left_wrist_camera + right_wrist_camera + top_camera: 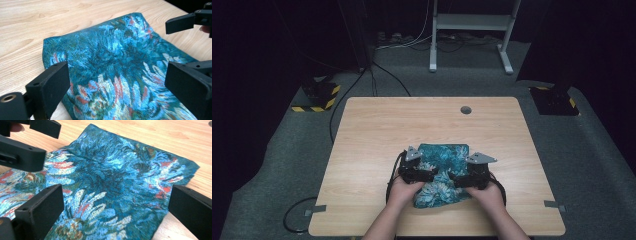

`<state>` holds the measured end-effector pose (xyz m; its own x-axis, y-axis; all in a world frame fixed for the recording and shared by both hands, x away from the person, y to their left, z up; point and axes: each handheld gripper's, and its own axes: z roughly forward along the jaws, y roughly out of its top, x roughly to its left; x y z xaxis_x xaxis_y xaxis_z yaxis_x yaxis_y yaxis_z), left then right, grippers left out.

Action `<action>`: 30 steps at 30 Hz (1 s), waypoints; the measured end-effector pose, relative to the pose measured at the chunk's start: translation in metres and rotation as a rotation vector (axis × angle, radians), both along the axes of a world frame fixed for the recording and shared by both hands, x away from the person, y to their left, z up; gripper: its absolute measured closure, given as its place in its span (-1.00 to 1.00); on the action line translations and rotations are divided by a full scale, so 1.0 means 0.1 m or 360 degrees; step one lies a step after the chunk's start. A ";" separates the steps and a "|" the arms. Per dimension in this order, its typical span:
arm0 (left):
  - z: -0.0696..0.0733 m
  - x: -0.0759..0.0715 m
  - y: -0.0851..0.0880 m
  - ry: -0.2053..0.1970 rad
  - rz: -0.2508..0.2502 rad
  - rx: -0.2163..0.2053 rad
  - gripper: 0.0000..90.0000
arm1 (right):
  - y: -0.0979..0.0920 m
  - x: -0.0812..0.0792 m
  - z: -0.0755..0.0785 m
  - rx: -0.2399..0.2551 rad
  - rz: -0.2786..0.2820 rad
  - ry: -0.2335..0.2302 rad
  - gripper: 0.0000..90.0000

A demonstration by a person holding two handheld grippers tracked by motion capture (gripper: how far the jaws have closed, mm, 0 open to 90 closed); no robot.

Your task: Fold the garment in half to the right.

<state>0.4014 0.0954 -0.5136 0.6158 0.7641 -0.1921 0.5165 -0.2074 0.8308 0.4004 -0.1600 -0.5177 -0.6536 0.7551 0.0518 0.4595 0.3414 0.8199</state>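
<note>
Both grippers over the cloth, jaws wide, nothing gripped.

I see the teal floral cloth (441, 172) lying folded on the table (372, 130), near the front edge. Left gripper (115, 85) and right gripper (116, 207) hover just above it, jaws spread wide, pads clear of the fabric.

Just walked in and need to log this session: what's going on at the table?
A person at a wooden table is working a teal floral cloth with a handheld gripper in each hand. The cloth lies folded near the table's front edge. The left gripper and the right gripper sit over it side by side. Both have their jaws open, with the cloth below them and nothing pinched, as each gripper view shows. It looks like the moment just after a fold was let go.
</note>
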 end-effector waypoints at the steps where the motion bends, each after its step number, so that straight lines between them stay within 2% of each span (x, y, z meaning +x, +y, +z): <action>1: 0.01 -0.01 0.02 -0.0002 0.0003 -0.0004 -0.86 | -0.01 -0.01 0.00 -0.0003 0.0000 -0.0005 -1.00; 8: 0.03 -0.10 0.14 -0.0014 0.0008 0.0011 -0.87 | -0.15 -0.12 0.02 -0.0001 -0.0009 -0.0043 -1.00; 15: 0.07 -0.26 0.37 -0.0045 0.0026 0.0019 -0.87 | -0.33 -0.22 0.00 0.0007 -0.0040 -0.0055 -1.00; 17: 0.08 -0.34 0.49 -0.0060 0.0043 0.0028 -0.87 | -0.43 -0.28 -0.01 -0.0006 -0.0052 -0.0059 -1.00; 18: 0.08 -0.34 0.49 -0.0060 0.0043 0.0028 -0.87 | -0.43 -0.28 -0.01 -0.0006 -0.0052 -0.0059 -1.00; 21: 0.06 -0.43 0.64 -0.0081 0.0072 0.0071 -0.87 | -0.57 -0.36 -0.02 -0.0006 -0.0082 -0.0068 -1.00; 26: -0.01 -0.56 0.87 -0.0069 0.0116 0.0099 -0.88 | -0.75 -0.45 -0.02 -0.0025 -0.0127 -0.0070 -1.00; 27: -0.01 -0.56 0.87 -0.0069 0.0116 0.0099 -0.88 | -0.75 -0.45 -0.02 -0.0025 -0.0127 -0.0070 -1.00; 29: -0.04 -0.63 1.00 -0.0066 0.0137 0.0137 -0.88 | -0.87 -0.51 -0.02 -0.0035 -0.0157 -0.0072 -1.00; 30: -0.04 -0.63 1.00 -0.0066 0.0137 0.0137 -0.88 | -0.87 -0.51 -0.02 -0.0035 -0.0157 -0.0072 -1.00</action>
